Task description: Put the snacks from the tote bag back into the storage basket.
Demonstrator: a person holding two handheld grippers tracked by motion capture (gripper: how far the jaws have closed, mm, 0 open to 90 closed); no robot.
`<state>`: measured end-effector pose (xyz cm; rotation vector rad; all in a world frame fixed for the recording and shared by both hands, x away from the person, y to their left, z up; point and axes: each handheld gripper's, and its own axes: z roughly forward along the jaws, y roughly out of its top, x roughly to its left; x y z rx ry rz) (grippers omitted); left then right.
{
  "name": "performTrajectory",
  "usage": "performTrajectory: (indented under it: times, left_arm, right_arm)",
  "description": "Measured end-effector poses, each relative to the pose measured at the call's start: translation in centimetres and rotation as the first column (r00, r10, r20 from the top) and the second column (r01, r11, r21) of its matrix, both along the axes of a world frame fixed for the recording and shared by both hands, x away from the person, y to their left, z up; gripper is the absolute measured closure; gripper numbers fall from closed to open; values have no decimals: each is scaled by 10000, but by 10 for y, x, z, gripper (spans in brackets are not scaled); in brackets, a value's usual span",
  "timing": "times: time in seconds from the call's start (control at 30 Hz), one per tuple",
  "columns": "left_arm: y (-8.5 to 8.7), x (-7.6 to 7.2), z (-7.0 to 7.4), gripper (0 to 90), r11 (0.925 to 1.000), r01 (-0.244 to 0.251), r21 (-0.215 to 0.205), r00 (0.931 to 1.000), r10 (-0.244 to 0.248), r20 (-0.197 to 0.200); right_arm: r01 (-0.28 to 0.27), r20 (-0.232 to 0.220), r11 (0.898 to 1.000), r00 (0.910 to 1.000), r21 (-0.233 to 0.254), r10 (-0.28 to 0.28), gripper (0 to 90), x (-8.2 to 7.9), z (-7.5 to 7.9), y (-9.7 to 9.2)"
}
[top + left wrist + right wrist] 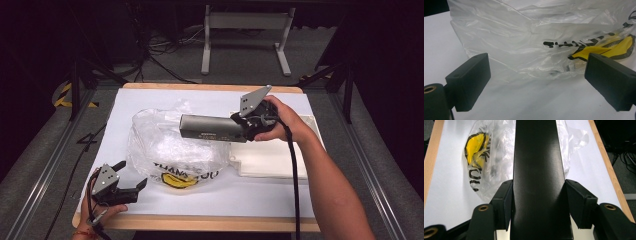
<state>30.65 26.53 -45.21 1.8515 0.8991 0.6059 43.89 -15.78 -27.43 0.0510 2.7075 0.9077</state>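
One gripper point(247, 127) around dark box point(212, 127)

Bag point(165, 145): thin clear plastic film, crinkled and glossy, catching highlights along its folds; printed black lettering and a yellow patch on its near side. Long box point(212, 127): dark grey, smooth, satin sheen on its upper face, hard-surfaced; material cannot be told. Table cover point(225, 195): white, matt, paper-like sheet, smooth. Table edge point(200, 222): light wood, bare and matt. White slab point(270, 162) to the right: matt, plastic- or foam-like, slightly textured. Left gripper point(131, 176) and right gripper point(239, 124): matt black plastic pads; grey matt metal plate on top.
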Motion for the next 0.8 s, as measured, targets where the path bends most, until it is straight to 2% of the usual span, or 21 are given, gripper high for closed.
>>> performTrajectory:
  times: [0.8]
  left_arm:
    - [-1,2,0,75,9999,-12,141,10000,13,-33]
  right_arm:
    - [491,-13,9988,9988,85,-491,433,-10,-1,-43]
